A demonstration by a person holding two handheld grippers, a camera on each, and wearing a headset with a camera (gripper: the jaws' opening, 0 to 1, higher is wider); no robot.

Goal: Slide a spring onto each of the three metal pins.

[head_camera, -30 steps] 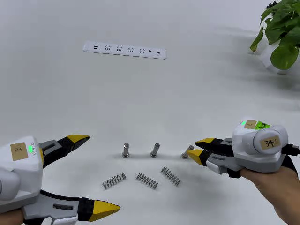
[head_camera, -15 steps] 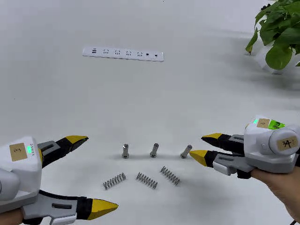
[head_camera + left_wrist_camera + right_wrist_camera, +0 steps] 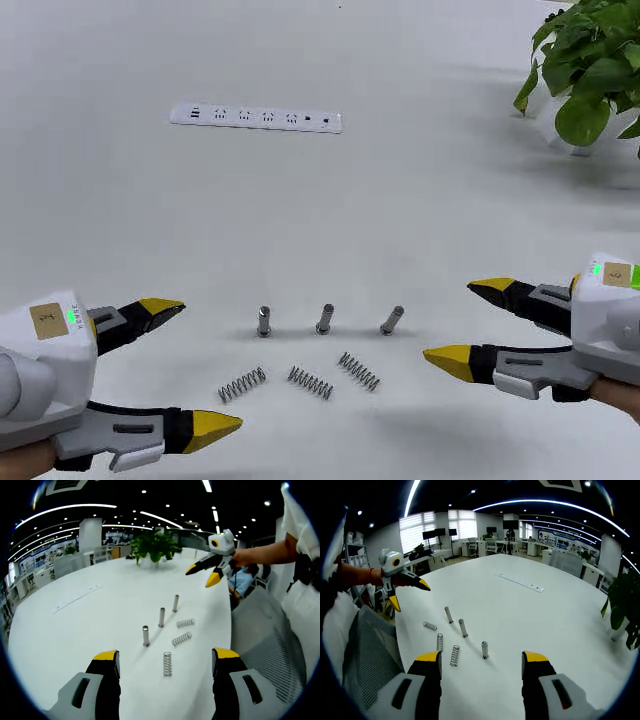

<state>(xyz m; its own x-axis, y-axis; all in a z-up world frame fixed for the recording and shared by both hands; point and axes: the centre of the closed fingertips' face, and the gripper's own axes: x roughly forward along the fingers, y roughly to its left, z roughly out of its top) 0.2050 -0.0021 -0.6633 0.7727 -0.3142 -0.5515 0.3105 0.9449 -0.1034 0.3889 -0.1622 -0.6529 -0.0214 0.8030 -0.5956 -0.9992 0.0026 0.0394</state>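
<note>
Three short metal pins stand in a row on the white table: left pin [image 3: 264, 321], middle pin [image 3: 325, 319], right pin [image 3: 392, 320], which leans. Just in front of them lie three loose springs [image 3: 242, 384] [image 3: 310, 382] [image 3: 359, 371]. My left gripper [image 3: 195, 365] is open at the lower left, apart from the springs. My right gripper [image 3: 468, 322] is open to the right of the right pin, holding nothing. The left gripper view has the pins [image 3: 161, 617] and springs [image 3: 181, 638] ahead of its open gripper [image 3: 166, 655]. The right gripper view looks along the pin row [image 3: 463, 628] past its open gripper [image 3: 481, 655].
A white power strip [image 3: 255, 117] lies far back on the table. A potted plant [image 3: 585, 70] stands at the back right corner. A mesh chair [image 3: 270, 630] sits beside the table edge. Bare tabletop [image 3: 330, 230] lies between the pins and the strip.
My right gripper has drawn back to the right, away from the right pin, and its jaws have spread wider. The left gripper has hardly moved. Pins and springs stay in place.
</note>
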